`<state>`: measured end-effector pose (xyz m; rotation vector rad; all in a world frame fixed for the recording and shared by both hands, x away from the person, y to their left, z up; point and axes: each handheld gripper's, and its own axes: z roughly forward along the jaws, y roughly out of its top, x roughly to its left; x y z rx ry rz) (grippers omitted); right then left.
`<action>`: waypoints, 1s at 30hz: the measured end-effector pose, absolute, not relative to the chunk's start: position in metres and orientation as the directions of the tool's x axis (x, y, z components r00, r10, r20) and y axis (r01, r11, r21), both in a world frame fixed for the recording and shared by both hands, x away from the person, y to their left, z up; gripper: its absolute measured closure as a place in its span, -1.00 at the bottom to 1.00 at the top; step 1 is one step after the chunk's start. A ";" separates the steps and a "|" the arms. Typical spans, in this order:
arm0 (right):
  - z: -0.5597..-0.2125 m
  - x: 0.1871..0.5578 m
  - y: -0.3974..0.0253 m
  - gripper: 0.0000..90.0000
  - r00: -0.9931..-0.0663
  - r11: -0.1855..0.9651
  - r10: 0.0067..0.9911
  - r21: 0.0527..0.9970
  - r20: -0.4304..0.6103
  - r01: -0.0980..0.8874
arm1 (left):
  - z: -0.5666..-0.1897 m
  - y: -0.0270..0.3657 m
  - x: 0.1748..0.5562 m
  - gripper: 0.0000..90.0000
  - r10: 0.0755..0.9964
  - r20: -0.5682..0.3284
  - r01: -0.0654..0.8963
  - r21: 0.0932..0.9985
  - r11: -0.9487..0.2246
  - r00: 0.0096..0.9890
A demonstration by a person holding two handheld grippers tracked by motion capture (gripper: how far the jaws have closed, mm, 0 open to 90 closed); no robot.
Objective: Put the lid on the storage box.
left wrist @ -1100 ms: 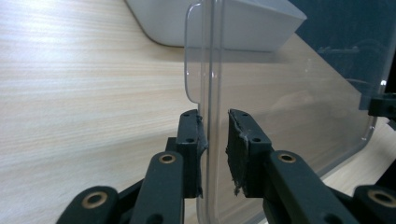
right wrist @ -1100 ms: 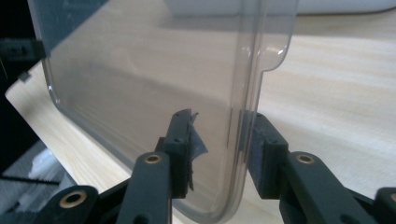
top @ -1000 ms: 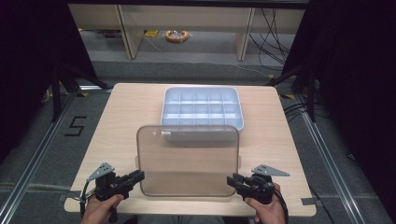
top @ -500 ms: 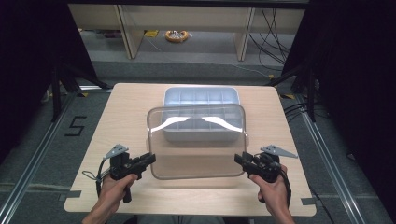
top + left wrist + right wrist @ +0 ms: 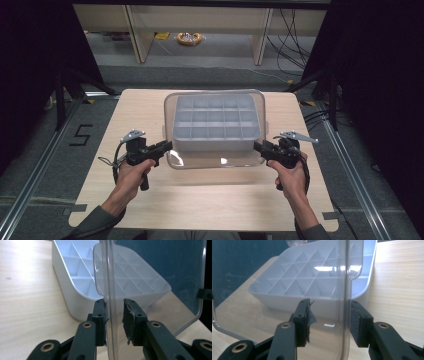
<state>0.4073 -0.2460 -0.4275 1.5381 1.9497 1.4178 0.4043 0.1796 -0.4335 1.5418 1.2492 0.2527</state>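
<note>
The left gripper (image 5: 164,146), held in the person's left hand (image 5: 134,172), reaches inward to the left edge of a clear, rounded-corner plastic lid (image 5: 220,159). In the left gripper view the lid's rim (image 5: 108,290) stands between the jaws: one pad presses against it, while the other shows a gap through the clear sheet, so whether the grip is closed on it I cannot tell.

Between the two grippers, the lid hangs flat over a pale grey plastic tray divided into small square compartments (image 5: 216,120), which sits on the light wooden table (image 5: 200,200). The lid looks shifted toward the person, its near edge overhanging the tray's front wall, just inward of both sets of jaws.

The right gripper (image 5: 260,146), in the right hand (image 5: 292,175), meets the lid's right edge. In the right gripper view the rim (image 5: 347,277) lies against one pad with clear space to the other, so again I cannot tell if it is clamped.

The risk, as I judge it, is a slip: with thin slick plastic held at the very edge, uneven lowering could tilt the lid, snag it on the tray's rim, or seat it crooked
</note>
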 end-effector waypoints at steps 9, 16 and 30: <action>-0.407 0.440 -0.237 0.26 -0.359 -0.077 0.867 0.806 0.345 0.587 | -0.421 0.178 0.439 0.57 0.813 -0.432 0.557 0.814 0.165 0.391; -0.404 0.458 -0.239 0.26 -0.364 -0.063 0.874 0.818 0.321 0.571 | -0.417 0.173 0.460 0.54 0.823 -0.430 0.557 0.813 0.173 0.371; -0.409 0.490 -0.245 0.26 -0.308 -0.103 0.886 0.794 0.347 0.599 | -0.417 0.162 0.500 0.51 0.835 -0.437 0.579 0.794 0.184 0.335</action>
